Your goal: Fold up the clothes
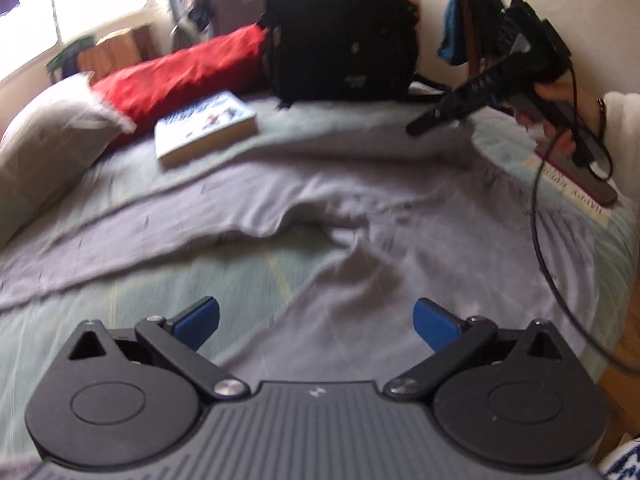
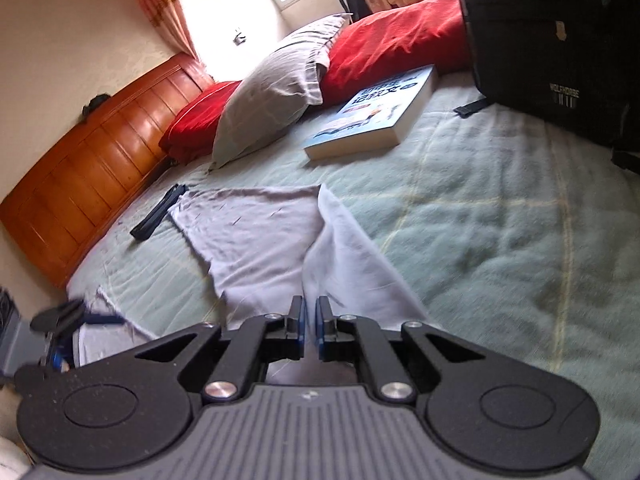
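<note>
A pale lavender-grey garment (image 1: 280,200) lies spread over the green blanket (image 1: 248,276) of a bed. My left gripper (image 1: 316,320) hovers open just above its near part, blue pads wide apart with nothing between them. My right gripper (image 2: 311,316) is shut on a raised ridge of the garment (image 2: 248,236), which runs away from the pads toward a flat panel. In the left wrist view a hand holds the right gripper (image 1: 416,126) at the far right, over the garment's edge. The left gripper (image 2: 60,320) shows blurred at the lower left of the right wrist view.
A thick book (image 2: 376,116) lies by a grey pillow (image 2: 272,84) and red pillows (image 1: 180,72). A black backpack (image 2: 552,40) stands at the far side. A wooden headboard (image 2: 92,160), a black strap-like object (image 2: 158,212), another book (image 1: 576,176) and a hanging cable (image 1: 540,240) are nearby.
</note>
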Motion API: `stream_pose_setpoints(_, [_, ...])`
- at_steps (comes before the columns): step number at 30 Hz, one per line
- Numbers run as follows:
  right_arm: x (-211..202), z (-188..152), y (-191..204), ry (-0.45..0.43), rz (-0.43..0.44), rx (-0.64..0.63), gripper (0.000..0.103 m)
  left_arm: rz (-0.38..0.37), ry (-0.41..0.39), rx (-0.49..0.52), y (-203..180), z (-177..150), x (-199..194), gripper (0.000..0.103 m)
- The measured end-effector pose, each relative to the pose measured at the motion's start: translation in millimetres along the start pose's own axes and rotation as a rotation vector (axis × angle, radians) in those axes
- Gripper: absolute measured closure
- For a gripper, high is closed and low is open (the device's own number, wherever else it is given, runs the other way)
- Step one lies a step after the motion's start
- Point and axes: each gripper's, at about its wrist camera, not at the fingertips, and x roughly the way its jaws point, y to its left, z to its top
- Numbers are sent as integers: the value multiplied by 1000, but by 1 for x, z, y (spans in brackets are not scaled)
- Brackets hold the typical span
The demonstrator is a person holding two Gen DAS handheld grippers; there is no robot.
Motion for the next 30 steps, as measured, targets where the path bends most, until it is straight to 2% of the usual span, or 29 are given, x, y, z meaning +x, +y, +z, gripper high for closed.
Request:
stream_pose_setpoints(3, [-2, -6, 15, 0, -41, -58, 95, 41, -42, 60, -1, 12, 14, 1])
stream_pose_setpoints(6, [-1, -9, 24, -2, -134, -106, 95, 56, -40, 39, 3, 22, 28, 1])
stream_pose_setpoints(9, [-1, -13, 38, -20, -253, -185, 89, 27, -42, -12, 6, 18, 30, 1])
stream_pose_setpoints(12, [-2, -19, 64, -45, -369, -324, 68, 24, -28, -19, 4, 8, 32, 1])
stream_pose_setpoints(13, [0, -21, 75, -46, -413, -387, 55, 27, -22, -15, 4, 6, 33, 1])
stream_pose_setpoints(14, [4, -25, 87, -35, -456, -459, 51, 29, -17, -11, 4, 4, 33, 1])
stream_pose_setpoints(16, [12, -32, 109, -6, -539, -600, 51, 35, -7, -4, 4, 0, 35, 1])
stream_pose_setpoints(18, [27, -42, 125, 64, -616, -743, 51, 40, 3, 3, 4, -3, 36, 1])
stream_pose_setpoints(22, [62, -61, 133, 200, -736, -965, 51, 49, 18, 10, 4, -10, 38, 1])
stream_pose_setpoints(25, [78, -63, 131, 227, -790, -1034, 52, 46, 20, 4, 5, -13, 37, 1])
stream_pose_setpoints(30, [98, -55, 131, 286, -777, -1081, 53, 40, 21, 28, 1, -14, 36, 1])
